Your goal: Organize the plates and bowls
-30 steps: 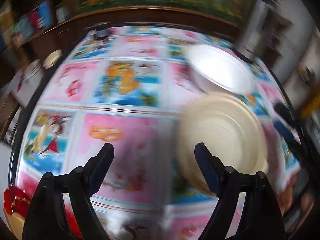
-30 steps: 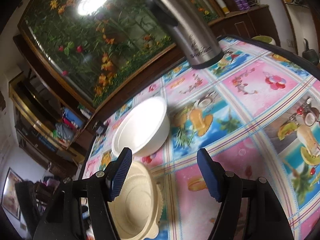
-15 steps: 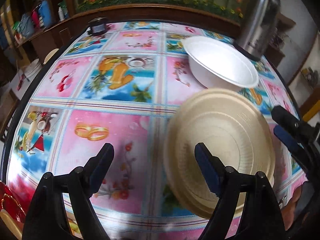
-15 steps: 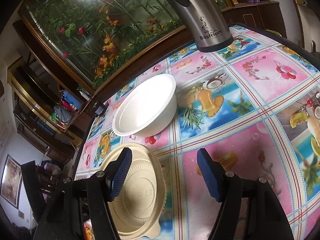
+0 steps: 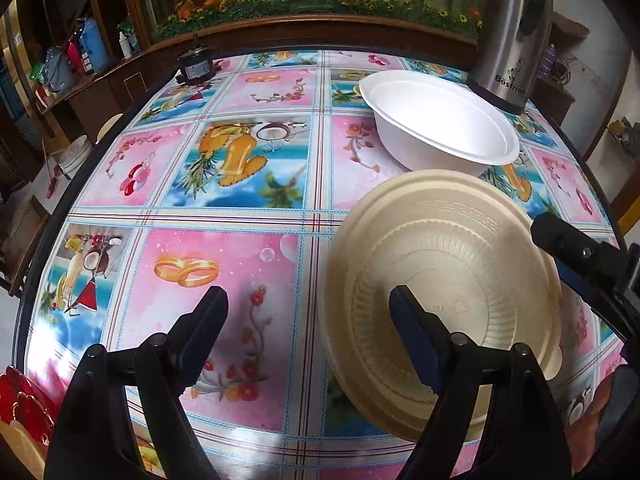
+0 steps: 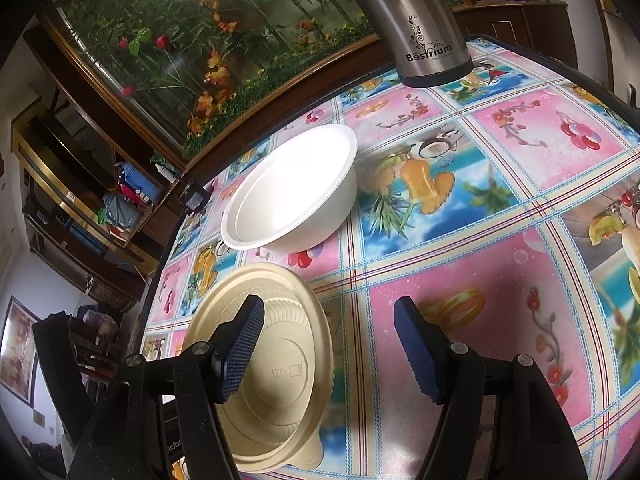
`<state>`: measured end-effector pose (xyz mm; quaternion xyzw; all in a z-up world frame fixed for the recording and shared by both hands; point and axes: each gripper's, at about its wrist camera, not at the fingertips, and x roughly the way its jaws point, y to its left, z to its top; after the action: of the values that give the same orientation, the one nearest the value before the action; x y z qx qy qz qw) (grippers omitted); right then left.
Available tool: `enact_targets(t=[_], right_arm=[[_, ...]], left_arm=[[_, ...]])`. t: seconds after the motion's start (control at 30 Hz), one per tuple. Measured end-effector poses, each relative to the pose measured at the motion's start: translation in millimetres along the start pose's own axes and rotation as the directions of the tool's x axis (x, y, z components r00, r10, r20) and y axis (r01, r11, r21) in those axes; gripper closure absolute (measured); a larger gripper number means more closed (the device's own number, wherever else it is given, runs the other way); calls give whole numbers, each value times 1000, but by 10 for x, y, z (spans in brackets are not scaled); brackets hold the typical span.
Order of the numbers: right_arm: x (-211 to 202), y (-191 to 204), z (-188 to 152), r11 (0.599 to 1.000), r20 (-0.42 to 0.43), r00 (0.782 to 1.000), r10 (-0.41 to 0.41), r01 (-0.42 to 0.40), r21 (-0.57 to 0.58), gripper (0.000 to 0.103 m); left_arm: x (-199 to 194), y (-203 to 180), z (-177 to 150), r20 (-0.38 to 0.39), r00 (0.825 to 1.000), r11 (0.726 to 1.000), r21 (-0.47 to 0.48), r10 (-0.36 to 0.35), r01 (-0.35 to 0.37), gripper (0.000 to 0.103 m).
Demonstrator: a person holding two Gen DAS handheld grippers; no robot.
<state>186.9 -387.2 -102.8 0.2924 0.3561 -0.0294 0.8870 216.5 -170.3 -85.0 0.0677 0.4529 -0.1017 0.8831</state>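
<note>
Glossy vinyl cloth, squares of pink and blue with fruit and ring prints, covering a round bench [image 5: 224,264]. Steel kettle [image 5: 510,36] standing at two o'clock near the far rim, apart from the crockery, likely parked out of the working area. White foam bowl [image 5: 436,120] upright at one o'clock, just in front of the kettle, mouth up and so ready to receive or be nested. Cream ribbed plate [image 5: 448,276] at four o'clock, just beside the bowl and nearer the viewer, seemingly upside down with stamped base showing and a small tab at the rim; probably needs gripping by its edge. Left tongs [image 5: 308,324] spread wide, holding nothing, low over the cloth with the right-hand pad overlapping the plate's near edge in view. Right tongs [image 6: 328,352] also spread and empty, left-hand pad over the plate's centre in view; contact cannot be told. Judged as an approach, nothing yet stacked.
</note>
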Motion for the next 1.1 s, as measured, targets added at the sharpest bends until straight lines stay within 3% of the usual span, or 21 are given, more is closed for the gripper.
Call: enact_targets(t=[1.1], right_arm=[[28,59,-56,1000,-27,1000,3,-3,-4,33]], left_arm=[[11,3,-18,-1,1000,1000,5,14,-14,20]])
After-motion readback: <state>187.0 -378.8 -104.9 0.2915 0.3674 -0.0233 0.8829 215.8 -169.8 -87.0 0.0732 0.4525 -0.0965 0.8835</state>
